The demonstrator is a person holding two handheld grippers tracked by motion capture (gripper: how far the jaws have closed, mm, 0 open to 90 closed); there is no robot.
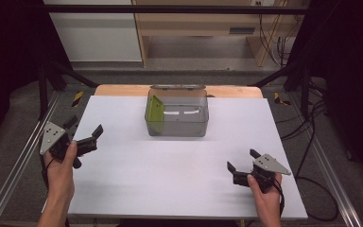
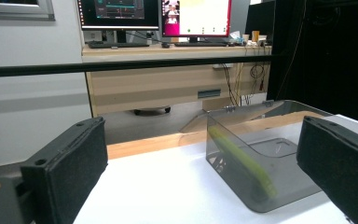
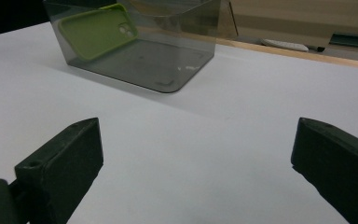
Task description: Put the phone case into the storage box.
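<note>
Green phone case [image 1: 155, 113] leaning upright against left wall inside smoky plastic box [image 1: 203, 124], far middle of white table [image 1: 170, 179]. My left tongs [image 1: 84, 130] spread, empty; right tongs [image 1: 242, 160] spread, empty. Nothing grasped yet; reach and pickup remain

Smoky clear bin [image 1: 177, 124] at the table's far centre, upright, open-topped, rounded corners, green phone case [image 1: 154, 115] inside, standing on edge, leaning against the bin's left wall, camera cutout near its top
</note>
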